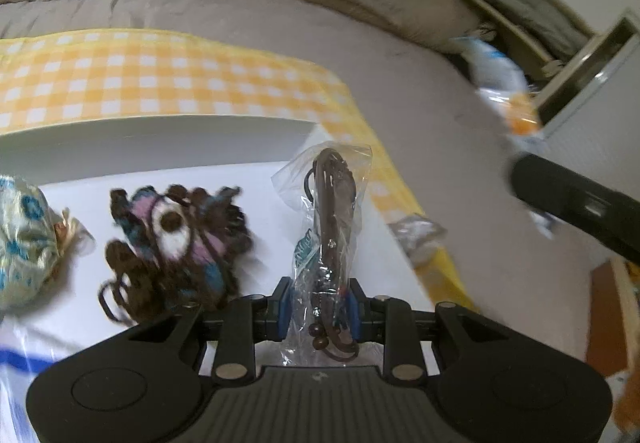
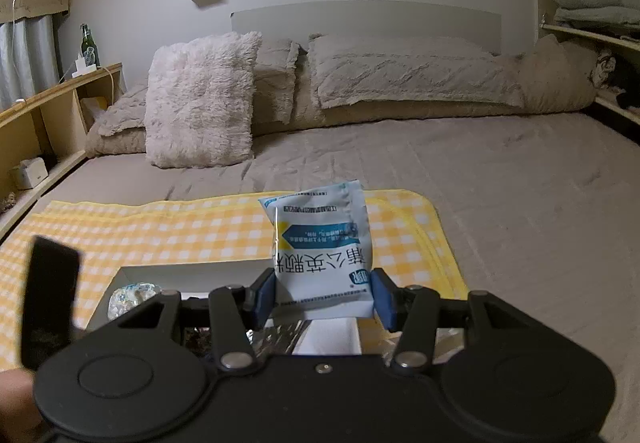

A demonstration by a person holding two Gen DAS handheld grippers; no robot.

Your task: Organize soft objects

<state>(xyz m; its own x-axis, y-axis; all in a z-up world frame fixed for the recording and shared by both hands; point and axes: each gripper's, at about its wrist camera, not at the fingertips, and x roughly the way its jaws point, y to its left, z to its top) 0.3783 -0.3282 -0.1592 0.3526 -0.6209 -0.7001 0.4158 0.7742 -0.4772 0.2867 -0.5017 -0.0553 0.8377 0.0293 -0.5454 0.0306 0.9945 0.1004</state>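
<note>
The left gripper (image 1: 318, 313) is clamped on a clear bag (image 1: 326, 227) with a brown beaded item inside; the bag stands upright between the blue pads (image 1: 282, 309) and reaches toward 12 o'clock over the white box (image 1: 160, 141). In the box, at 9 o'clock from the bag, lies a dark yarn piece (image 1: 176, 247) with pink, blue and white patches, and farther toward 9 o'clock, at the frame's edge, a floral pouch (image 1: 24, 243). The box sits on a yellow checked cloth (image 1: 140, 75) spread on a grey bed (image 1: 260, 11). At 2 o'clock from the bag the other gripper shows blurred. In the right wrist view, the right gripper (image 2: 324, 293) is clamped on a blue-and-white sachet (image 2: 324, 243), printed text upside down, held upright above the cloth and the box's near right part. A fluffy pillow (image 2: 200, 99) stands at 11 o'clock from the sachet, against the grey bedding by the headboard (image 2: 360, 19).
</note>
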